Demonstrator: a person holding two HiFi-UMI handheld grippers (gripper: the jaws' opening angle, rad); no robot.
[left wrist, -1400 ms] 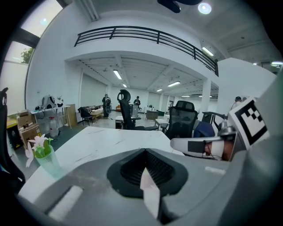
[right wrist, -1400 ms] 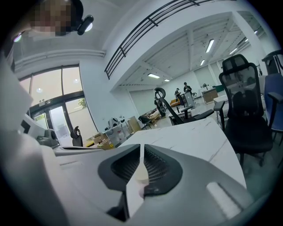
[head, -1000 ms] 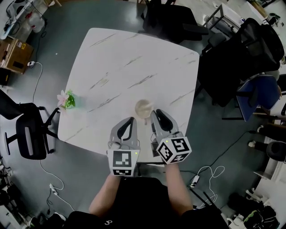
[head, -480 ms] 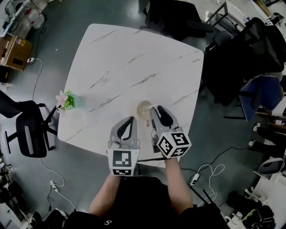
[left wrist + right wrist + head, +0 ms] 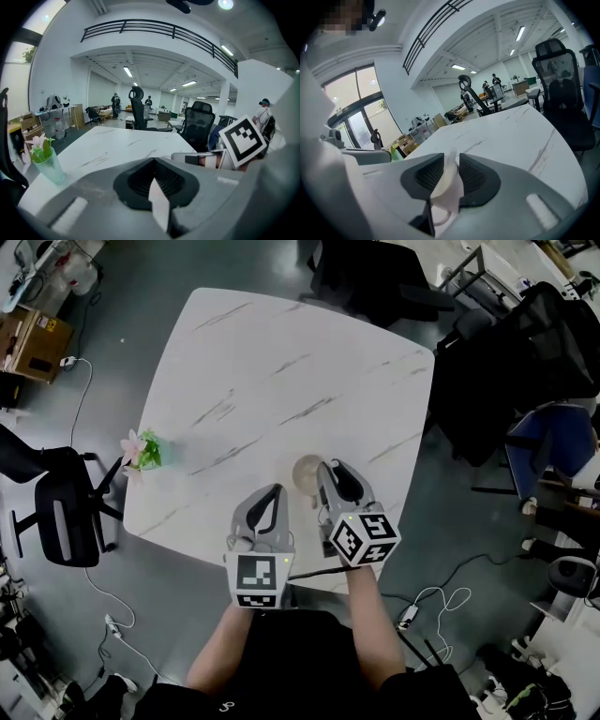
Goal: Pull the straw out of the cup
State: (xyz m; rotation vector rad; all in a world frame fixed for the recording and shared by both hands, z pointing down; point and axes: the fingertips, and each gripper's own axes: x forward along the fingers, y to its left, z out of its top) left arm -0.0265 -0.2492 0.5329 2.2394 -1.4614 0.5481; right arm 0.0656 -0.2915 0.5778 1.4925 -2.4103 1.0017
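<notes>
A pale translucent cup (image 5: 305, 471) stands near the front edge of the white marble table (image 5: 281, 352). My right gripper (image 5: 328, 471) reaches its right rim. In the right gripper view the cup's thin wall (image 5: 448, 185) sits bent between the two dark pads (image 5: 472, 176), and the jaws of the right gripper (image 5: 451, 161) are closing on it. My left gripper (image 5: 269, 495) hovers just left of the cup and apart from it. Its tips (image 5: 153, 161) meet, and a white sliver shows behind them. I can make out no straw in any view.
A small green vase with pink flowers (image 5: 141, 451) stands at the table's left edge, also seen as the vase (image 5: 47, 159) in the left gripper view. Black office chairs (image 5: 375, 277) ring the table, with a blue chair (image 5: 548, 442) to the right. Cables lie on the floor.
The right gripper has come forward and down onto the cup's rim. The left gripper has stayed in place.
</notes>
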